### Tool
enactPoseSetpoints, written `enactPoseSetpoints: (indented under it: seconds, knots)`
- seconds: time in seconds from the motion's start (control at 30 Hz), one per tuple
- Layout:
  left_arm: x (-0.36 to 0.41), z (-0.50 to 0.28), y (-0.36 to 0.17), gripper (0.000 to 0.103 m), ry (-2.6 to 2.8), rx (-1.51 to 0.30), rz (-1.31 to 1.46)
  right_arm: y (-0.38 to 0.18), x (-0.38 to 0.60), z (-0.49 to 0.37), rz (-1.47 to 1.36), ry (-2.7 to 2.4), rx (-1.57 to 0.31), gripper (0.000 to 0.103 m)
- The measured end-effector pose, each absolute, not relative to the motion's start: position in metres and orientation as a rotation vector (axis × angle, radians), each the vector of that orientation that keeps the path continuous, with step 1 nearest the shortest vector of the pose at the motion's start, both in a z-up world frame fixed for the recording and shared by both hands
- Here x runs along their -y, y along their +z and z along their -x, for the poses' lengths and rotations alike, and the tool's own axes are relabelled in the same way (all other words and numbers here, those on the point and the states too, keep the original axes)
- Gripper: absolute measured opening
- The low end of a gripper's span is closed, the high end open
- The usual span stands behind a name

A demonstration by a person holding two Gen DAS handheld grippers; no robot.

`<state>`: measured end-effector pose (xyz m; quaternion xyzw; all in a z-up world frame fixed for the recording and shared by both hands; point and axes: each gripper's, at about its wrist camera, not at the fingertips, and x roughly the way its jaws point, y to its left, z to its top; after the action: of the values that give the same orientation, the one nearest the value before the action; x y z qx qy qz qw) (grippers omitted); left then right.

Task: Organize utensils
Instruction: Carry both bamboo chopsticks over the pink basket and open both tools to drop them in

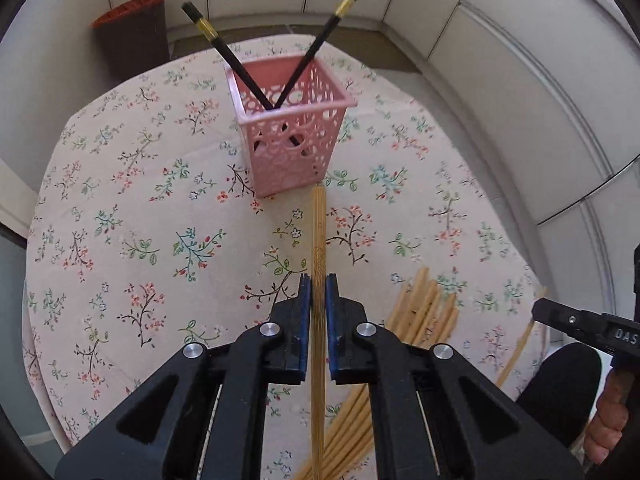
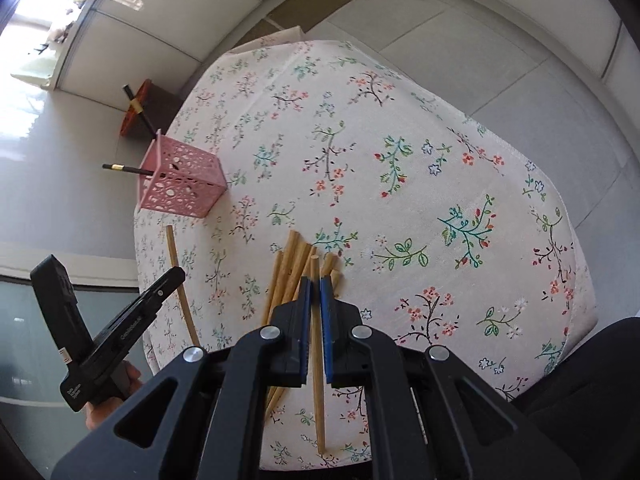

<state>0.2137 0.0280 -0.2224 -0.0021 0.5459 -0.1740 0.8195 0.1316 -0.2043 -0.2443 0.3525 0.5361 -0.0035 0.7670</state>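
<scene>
The left gripper (image 1: 319, 288) and the right gripper (image 2: 316, 286) share one build — matte black angular links, each with two triangular cut-outs near the camera. On each, four round silver screw heads sit behind the blue ribbed pads (image 1: 306, 312). Seen from the right gripper, the left one's black side shell bears small white lettering — too small to read

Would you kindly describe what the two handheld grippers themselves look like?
Both the left gripper and right gripper have matte black angular linkage arms with triangular cutouts, round silver pivot bolts, and blue ridged pads lining the fingers. White lettering marks their black bodies.
</scene>
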Motion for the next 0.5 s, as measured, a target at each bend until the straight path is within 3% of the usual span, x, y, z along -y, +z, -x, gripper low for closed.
enactPoseSetpoints:
  seconds: [0.13,0.3,0.5]
  knots:
    - [-0.029,-0.183,-0.187,0.006,-0.363,-1.050,0.053,-0.219,0.200,-0.119,-0.749,0.052,-1.123,0.005]
    - [-0.039,-0.119,-0.124,0.006,-0.394,-0.679,0.092,-0.182,0.194,-0.108,-0.702,0.093,-1.044,0.005]
    - [-0.043,-0.110,-0.102,0.006,-0.305,-0.555,0.155,-0.146,0.191,-0.108,-0.675,0.123,-0.968,0.005]
